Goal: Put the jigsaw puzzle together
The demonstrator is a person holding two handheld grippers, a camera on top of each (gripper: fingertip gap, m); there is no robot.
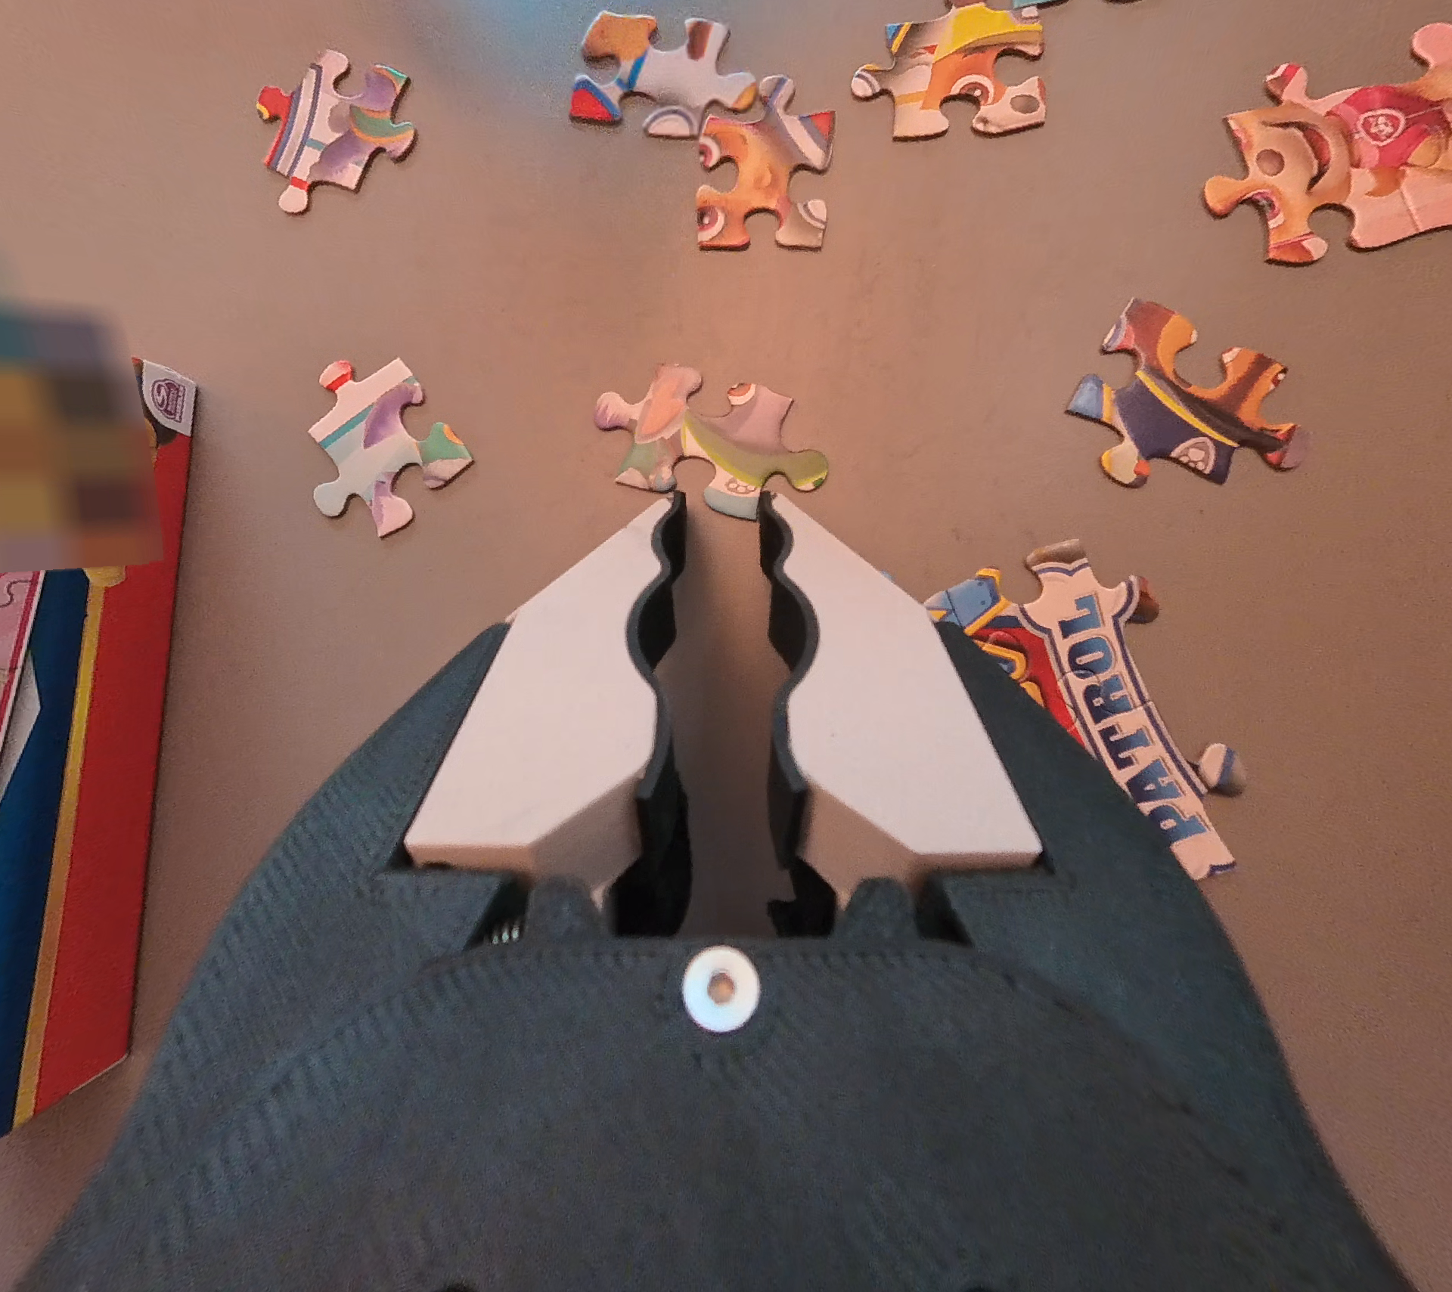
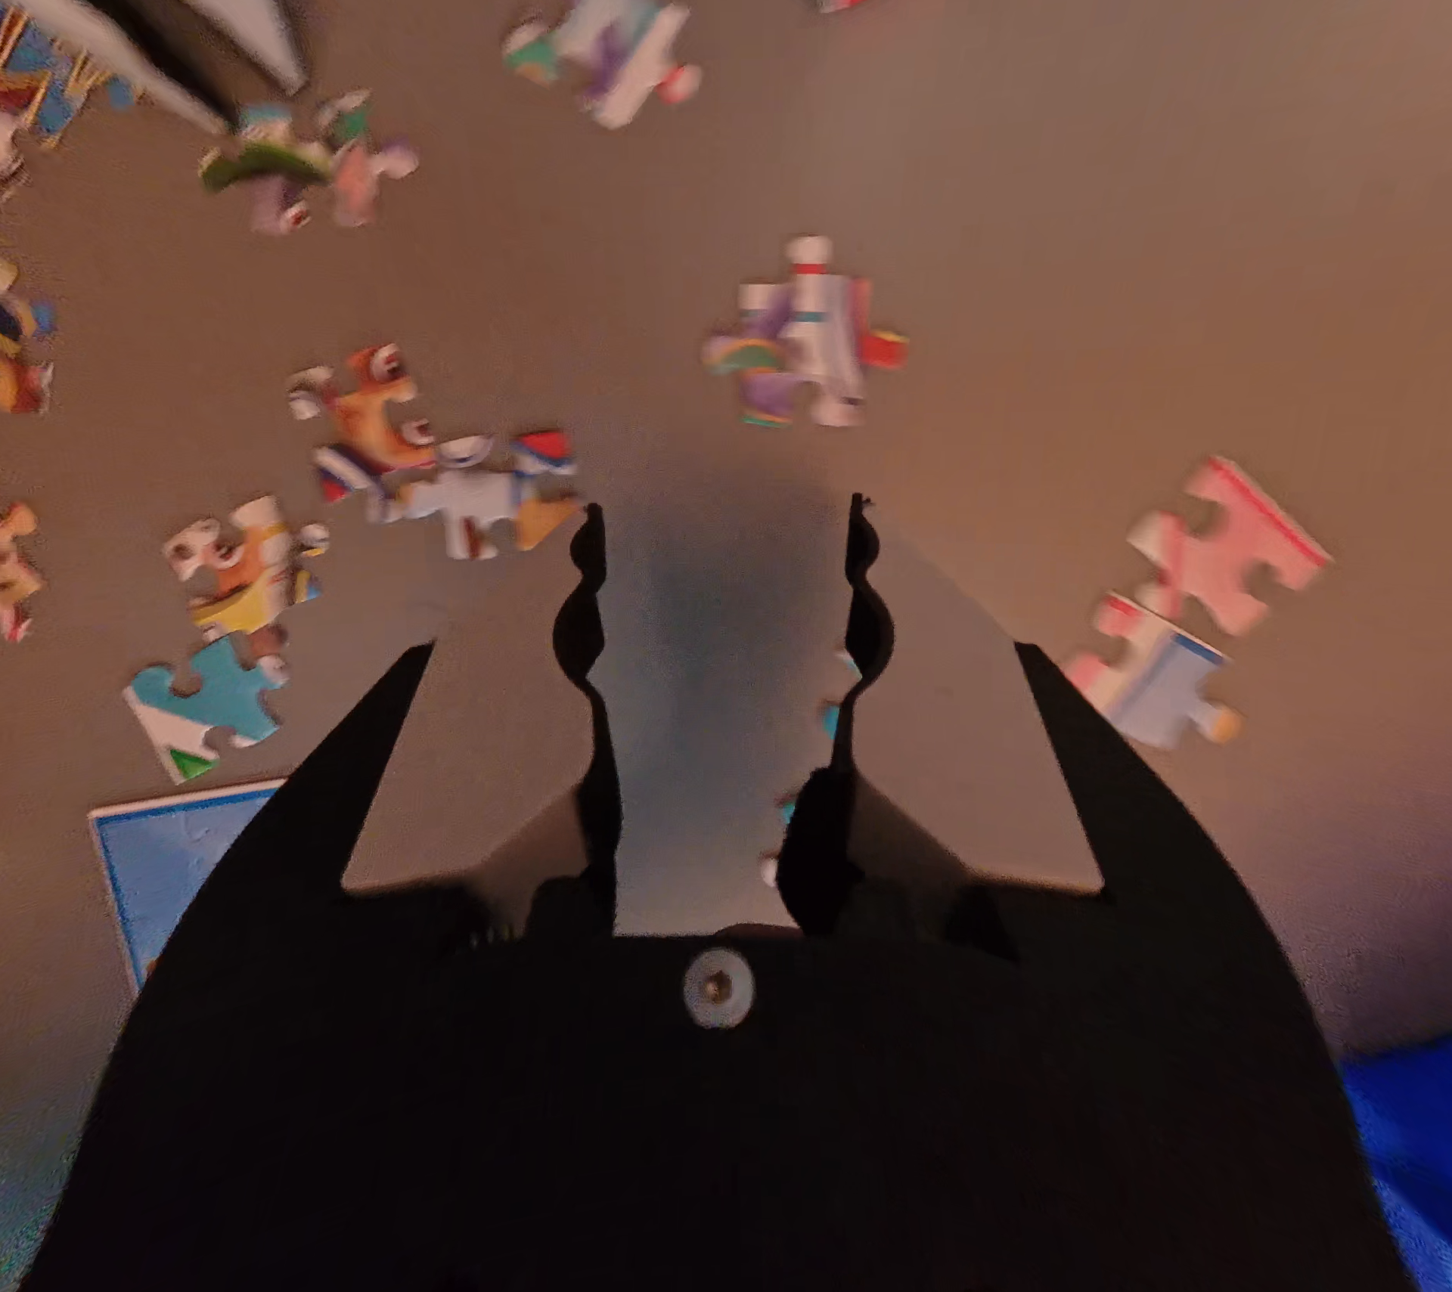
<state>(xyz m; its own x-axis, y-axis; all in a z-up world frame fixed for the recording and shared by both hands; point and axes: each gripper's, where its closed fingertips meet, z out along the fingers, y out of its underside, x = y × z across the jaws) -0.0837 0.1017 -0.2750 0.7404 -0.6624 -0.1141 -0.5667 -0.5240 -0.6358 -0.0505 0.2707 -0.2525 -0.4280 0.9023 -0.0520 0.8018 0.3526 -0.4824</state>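
Blue capital lettering runs along a white banner on the joined puzzle pieces (image 1: 1100,697), near right. The red box (image 1: 118,704) at left bears a small logo (too small to read).

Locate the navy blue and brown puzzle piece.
In the left wrist view the navy blue and brown piece lies on the table's right side, right of the left tongs, between the pink-and-orange joined pieces above and the lettered banner pieces below.

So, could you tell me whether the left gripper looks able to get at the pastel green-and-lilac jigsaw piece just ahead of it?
Probably yes: the left gripper has its jaws apart right at the near edge of the pastel green-and-lilac jigsaw piece, with nothing between them.
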